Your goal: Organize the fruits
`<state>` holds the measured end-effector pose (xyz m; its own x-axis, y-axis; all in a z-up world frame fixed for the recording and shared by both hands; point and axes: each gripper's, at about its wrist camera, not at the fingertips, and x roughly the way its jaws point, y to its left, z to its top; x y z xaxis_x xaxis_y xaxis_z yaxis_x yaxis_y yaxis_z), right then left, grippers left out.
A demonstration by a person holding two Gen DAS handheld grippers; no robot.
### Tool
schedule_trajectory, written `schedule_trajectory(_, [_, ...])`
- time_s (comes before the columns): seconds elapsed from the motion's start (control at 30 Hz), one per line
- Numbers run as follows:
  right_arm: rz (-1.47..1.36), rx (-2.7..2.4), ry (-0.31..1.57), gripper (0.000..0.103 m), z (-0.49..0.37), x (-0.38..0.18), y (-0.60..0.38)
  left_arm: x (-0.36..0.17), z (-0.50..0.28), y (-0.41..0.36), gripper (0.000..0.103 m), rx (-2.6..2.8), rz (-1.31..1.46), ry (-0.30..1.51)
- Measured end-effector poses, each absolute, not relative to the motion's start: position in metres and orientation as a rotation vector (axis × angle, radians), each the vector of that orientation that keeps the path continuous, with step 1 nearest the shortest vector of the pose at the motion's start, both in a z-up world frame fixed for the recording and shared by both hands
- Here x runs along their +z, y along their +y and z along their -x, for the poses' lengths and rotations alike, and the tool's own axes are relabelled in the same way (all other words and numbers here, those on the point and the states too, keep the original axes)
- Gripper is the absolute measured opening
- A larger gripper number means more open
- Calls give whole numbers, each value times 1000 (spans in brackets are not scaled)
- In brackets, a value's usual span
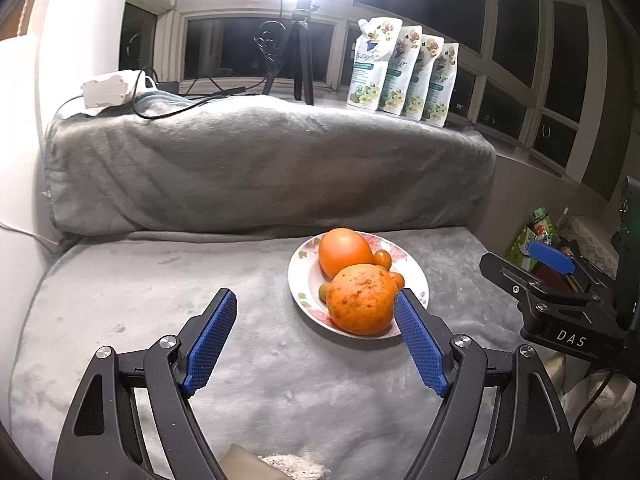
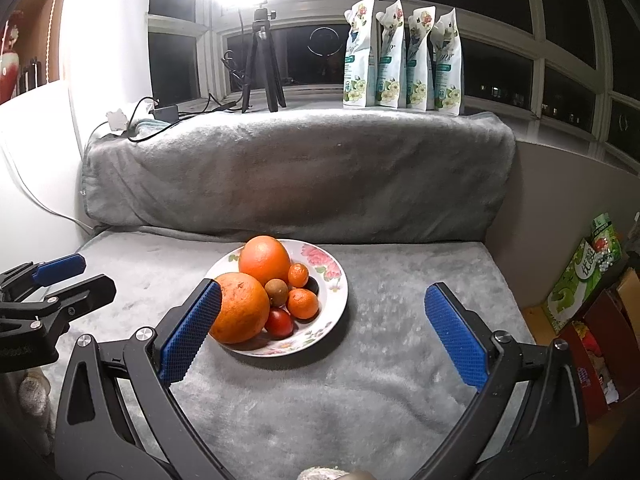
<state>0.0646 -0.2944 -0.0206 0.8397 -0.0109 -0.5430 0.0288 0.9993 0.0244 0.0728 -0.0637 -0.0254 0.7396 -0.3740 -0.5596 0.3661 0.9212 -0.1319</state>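
1. All the fruit sits heaped on the floral plate [image 2: 332, 280] on the grey blanket [image 2: 360, 380]; we judge sorting nearly done or not begun.
2. Our left gripper [image 1: 314, 344] and right gripper [image 2: 320, 332] hover before it, jaws apart, empty.
3. Any next pick calls for centring on the near orange [image 2: 244, 308].
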Motion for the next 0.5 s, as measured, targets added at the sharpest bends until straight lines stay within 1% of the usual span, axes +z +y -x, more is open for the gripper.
schedule_trajectory(0.5, [-28, -32, 572, 103, -64, -20, -294, -23, -70, -60, 81, -392, 5, 601])
